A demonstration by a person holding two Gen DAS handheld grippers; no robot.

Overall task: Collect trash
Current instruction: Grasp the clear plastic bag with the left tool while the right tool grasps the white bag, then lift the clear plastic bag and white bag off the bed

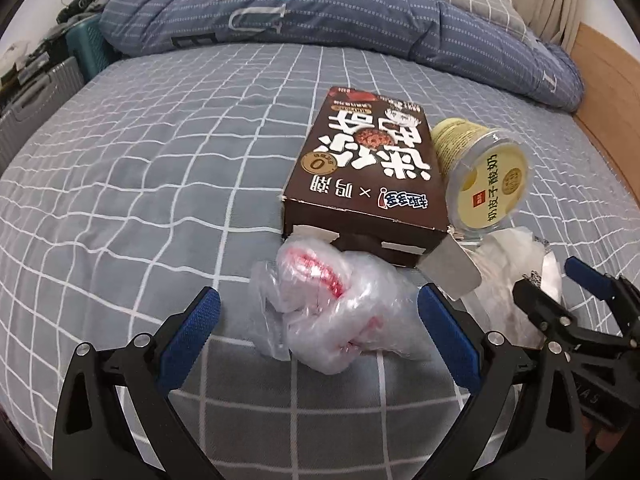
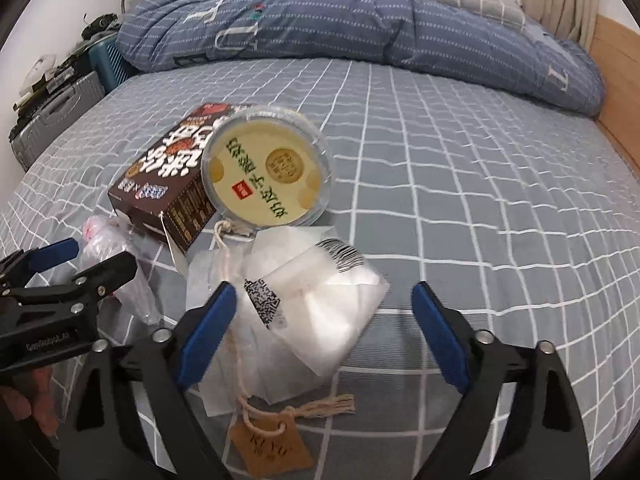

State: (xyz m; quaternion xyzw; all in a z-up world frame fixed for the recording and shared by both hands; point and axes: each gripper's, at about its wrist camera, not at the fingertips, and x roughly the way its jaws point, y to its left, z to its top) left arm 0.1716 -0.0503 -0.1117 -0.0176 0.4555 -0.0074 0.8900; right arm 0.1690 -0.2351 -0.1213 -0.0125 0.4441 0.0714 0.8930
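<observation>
in the left wrist view our left gripper [image 1: 318,316] stands wide, empty, straddling the crumpled plastic bag [image 1: 320,304] on the bed [image 1: 160,160]. in the right wrist view our right gripper [image 2: 324,320] gapes around the white packet [image 2: 320,304], nearer it, not gripping.

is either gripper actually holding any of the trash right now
No. The left gripper straddles the crumpled plastic wrap, the right gripper the white packet; neither grips.

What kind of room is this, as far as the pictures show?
Most likely a bedroom. The trash lies on a bed with a grey checked sheet, a rumpled blue duvet is piled at its far end, and suitcases stand beside the bed.
</observation>
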